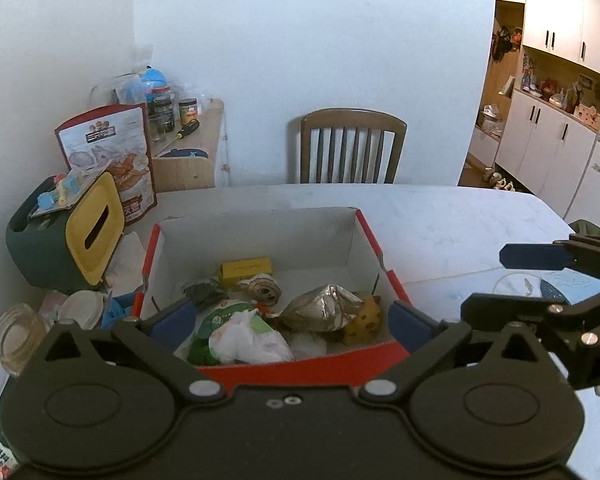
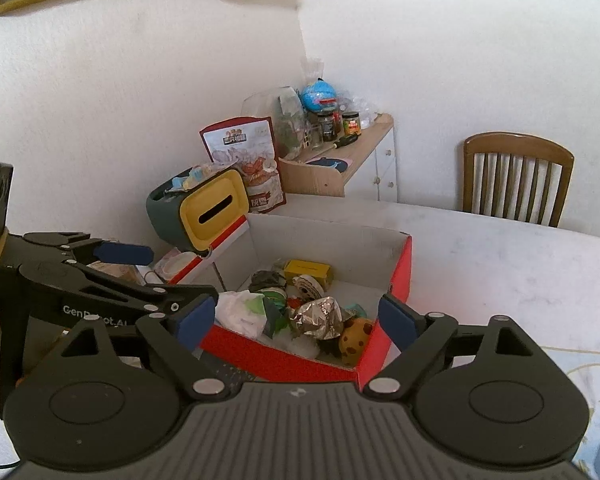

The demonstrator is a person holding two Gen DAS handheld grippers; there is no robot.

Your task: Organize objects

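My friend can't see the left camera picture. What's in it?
An open red box of small clutter sits on a white table, seen between the open left gripper. A green and yellow tissue box stands left, a wooden chair behind.

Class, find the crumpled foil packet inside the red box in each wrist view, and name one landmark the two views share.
Left wrist view: the foil packet lies right of centre in the red box, beside the yellow spotted toy.
Right wrist view: the foil packet lies near the box's front wall, left of that toy.
Shared landmark: the yellow-fronted tissue box.
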